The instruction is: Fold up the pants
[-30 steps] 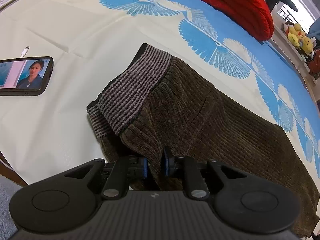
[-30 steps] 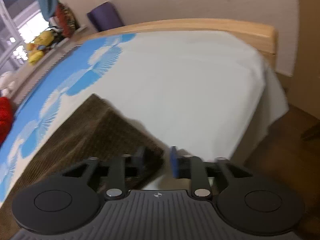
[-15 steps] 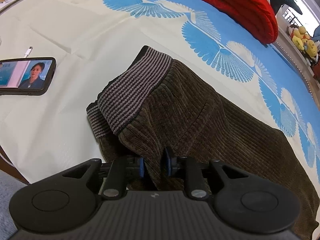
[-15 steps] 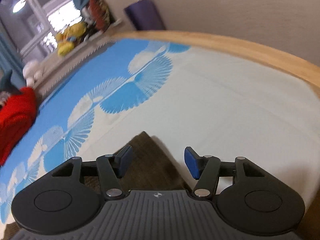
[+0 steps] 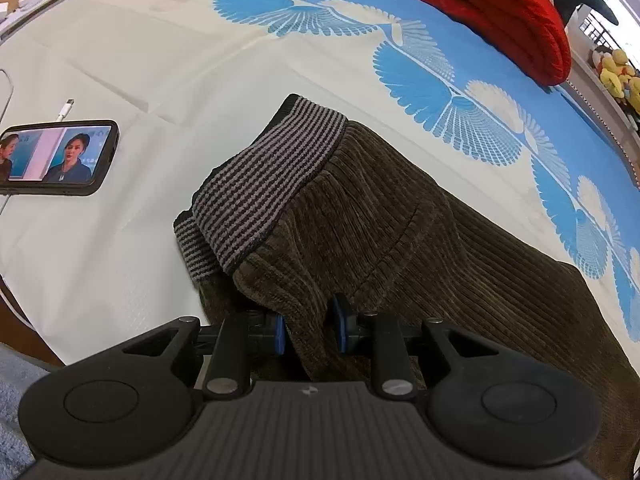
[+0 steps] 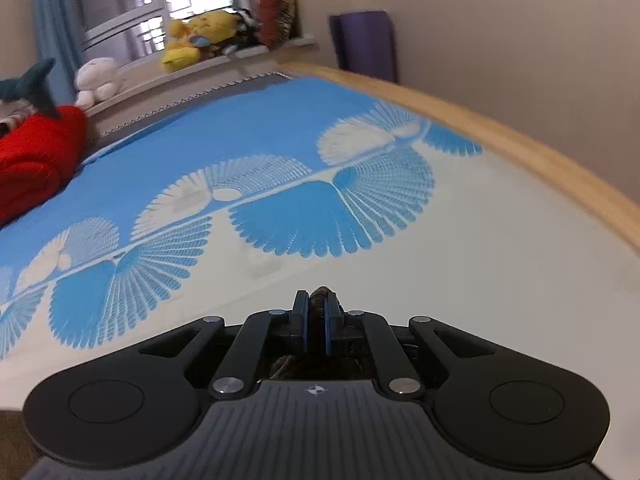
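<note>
Dark brown corduroy pants (image 5: 400, 232) with a grey-and-black striped waistband (image 5: 272, 184) lie on the bed. My left gripper (image 5: 308, 328) is shut on a fold of the brown fabric just below the waistband. My right gripper (image 6: 316, 324) is shut on a small bunch of the brown pants fabric (image 6: 320, 294), which pokes out between its blue pads. The rest of the pants is hidden below the right gripper's body in that view.
The bed has a cream and blue fan-patterned sheet (image 5: 200, 60). A phone (image 5: 56, 158) with a lit screen and a cable lie at the left. A red blanket (image 5: 500, 12) lies at the far side. The wooden bed frame (image 6: 520, 160) runs along the right.
My right gripper was open beside the pant leg end; it has closed on the fabric and turned toward the window. My left gripper stays shut on the fabric, shifted slightly.
</note>
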{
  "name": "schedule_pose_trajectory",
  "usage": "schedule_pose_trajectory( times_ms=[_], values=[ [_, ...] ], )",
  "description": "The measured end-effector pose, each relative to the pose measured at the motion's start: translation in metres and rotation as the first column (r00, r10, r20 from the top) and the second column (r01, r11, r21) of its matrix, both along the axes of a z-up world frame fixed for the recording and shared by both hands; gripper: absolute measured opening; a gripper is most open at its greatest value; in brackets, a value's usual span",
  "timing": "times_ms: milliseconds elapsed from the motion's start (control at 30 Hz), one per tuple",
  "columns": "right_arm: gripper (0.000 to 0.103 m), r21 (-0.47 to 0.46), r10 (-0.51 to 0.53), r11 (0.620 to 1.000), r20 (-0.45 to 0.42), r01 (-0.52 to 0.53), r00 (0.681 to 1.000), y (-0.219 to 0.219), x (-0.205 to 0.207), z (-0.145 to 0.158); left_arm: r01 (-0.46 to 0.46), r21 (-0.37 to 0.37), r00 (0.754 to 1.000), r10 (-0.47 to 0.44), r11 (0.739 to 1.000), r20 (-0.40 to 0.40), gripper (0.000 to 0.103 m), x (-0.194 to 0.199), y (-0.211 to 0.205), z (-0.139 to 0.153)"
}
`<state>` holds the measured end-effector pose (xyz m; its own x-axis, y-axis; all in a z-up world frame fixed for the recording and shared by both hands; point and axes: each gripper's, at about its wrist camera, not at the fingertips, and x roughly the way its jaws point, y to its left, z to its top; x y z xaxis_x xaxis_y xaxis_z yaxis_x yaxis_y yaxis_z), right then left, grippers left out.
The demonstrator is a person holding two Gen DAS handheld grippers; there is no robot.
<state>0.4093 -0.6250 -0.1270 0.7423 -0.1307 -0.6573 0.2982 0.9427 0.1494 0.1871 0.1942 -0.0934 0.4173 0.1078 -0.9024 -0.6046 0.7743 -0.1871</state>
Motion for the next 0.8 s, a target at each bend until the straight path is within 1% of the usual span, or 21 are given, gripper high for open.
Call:
schedule_pose_trajectory(
  times_ms=[33, 67, 100, 133, 167, 233, 267, 300, 333, 367, 400, 467, 500, 567, 667, 700, 733, 767, 800],
  values=[
    [0.013, -0.009, -0.020, 1.000, -0.053, 0.020, 0.998, -0.002, 0.005, -0.009, 0.001, 0.003, 1.000, -0.001, 1.000, -0.003, 0.026, 0.001, 0.000, 0.001],
    [0.033, -0.039, -0.045, 0.998, -0.107, 0.041, 0.993, -0.004, 0.007, -0.019, 0.005, 0.006, 1.000, -0.005, 1.000, -0.005, 0.026, 0.001, -0.001, 0.002],
    [0.058, -0.069, -0.077, 0.995, -0.095, 0.070, 0.992, -0.005, 0.002, -0.021, 0.012, 0.008, 1.000, -0.012, 1.000, -0.005, 0.026, 0.001, -0.001, 0.003],
    [0.065, -0.081, -0.103, 0.992, -0.073, 0.097, 0.992, -0.007, -0.004, -0.019, 0.019, 0.009, 1.000, -0.019, 1.000, -0.003, 0.026, 0.001, 0.000, 0.005],
    [0.065, -0.061, -0.121, 0.991, -0.046, 0.118, 0.992, -0.013, -0.017, -0.012, 0.025, 0.009, 1.000, -0.025, 1.000, 0.003, 0.026, 0.001, 0.000, 0.007],
    [0.065, 0.045, -0.142, 0.989, 0.020, 0.141, 0.990, -0.029, -0.052, 0.006, 0.030, 0.007, 1.000, -0.030, 1.000, 0.011, 0.026, -0.001, 0.000, 0.008],
    [0.064, 0.096, -0.155, 0.984, 0.057, 0.149, 0.986, -0.038, -0.077, 0.016, 0.033, 0.008, 0.999, -0.033, 0.999, 0.012, 0.027, -0.001, 0.000, 0.008],
    [0.063, 0.135, -0.163, 0.979, 0.089, 0.151, 0.983, -0.045, -0.103, 0.024, 0.038, 0.011, 0.999, -0.038, 0.999, 0.014, 0.029, -0.002, -0.001, 0.008],
    [0.063, 0.153, -0.156, 0.978, 0.096, 0.140, 0.983, -0.050, -0.123, 0.028, 0.047, 0.012, 0.999, -0.047, 0.999, 0.020, 0.034, -0.004, -0.002, 0.008],
    [0.061, 0.162, -0.138, 0.979, 0.094, 0.122, 0.986, -0.053, -0.147, 0.031, 0.051, 0.013, 0.998, -0.052, 0.999, 0.025, 0.037, -0.005, -0.004, 0.009],
    [0.060, 0.158, -0.126, 0.981, 0.087, 0.111, 0.988, -0.054, -0.162, 0.031, 0.056, 0.015, 0.998, -0.057, 0.998, 0.030, 0.039, -0.006, -0.005, 0.010],
    [0.058, 0.137, -0.101, 0.986, 0.037, 0.095, 0.994, -0.052, -0.190, 0.025, 0.066, 0.017, 0.997, -0.067, 0.998, 0.043, 0.044, -0.008, -0.008, 0.013],
    [0.056, 0.131, -0.092, 0.987, 0.007, 0.091, 0.996, -0.049, -0.197, 0.019, 0.068, 0.017, 0.996, -0.069, 0.998, 0.048, 0.046, -0.009, -0.010, 0.015],
    [0.055, 0.126, -0.077, 0.989, -0.041, 0.081, 0.996, -0.043, -0.203, 0.007, 0.077, 0.016, 0.995, -0.077, 0.997, 0.058, 0.058, -0.013, -0.013, 0.020],
    [0.055, 0.080, -0.085, 0.993, -0.039, 0.088, 0.996, -0.031, -0.201, -0.004, 0.077, 0.011, 0.993, -0.078, 0.997, 0.085, 0.066, -0.021, -0.017, 0.030],
    [0.039, 0.066, -0.088, 0.994, -0.053, 0.091, 0.995, -0.026, -0.197, -0.008, 0.081, 0.009, 0.992, -0.081, 0.997, 0.098, 0.067, -0.024, -0.019, 0.034],
    [0.020, 0.054, -0.081, 0.995, -0.066, 0.085, 0.994, -0.023, -0.195, -0.009, 0.083, 0.010, 0.990, -0.083, 0.997, 0.110, 0.068, -0.027, -0.019, 0.038],
    [0.012, 0.017, -0.066, 0.998, -0.078, 0.068, 0.995, -0.016, -0.193, -0.008, 0.084, 0.012, 0.989, -0.085, 0.996, 0.118, 0.069, -0.030, -0.020, 0.041],
    [0.011, -0.016, -0.059, 0.998, -0.076, 0.058, 0.995, -0.010, -0.192, -0.004, 0.085, 0.015, 0.988, -0.086, 0.996, 0.130, 0.069, -0.032, -0.020, 0.045]
  ],
)
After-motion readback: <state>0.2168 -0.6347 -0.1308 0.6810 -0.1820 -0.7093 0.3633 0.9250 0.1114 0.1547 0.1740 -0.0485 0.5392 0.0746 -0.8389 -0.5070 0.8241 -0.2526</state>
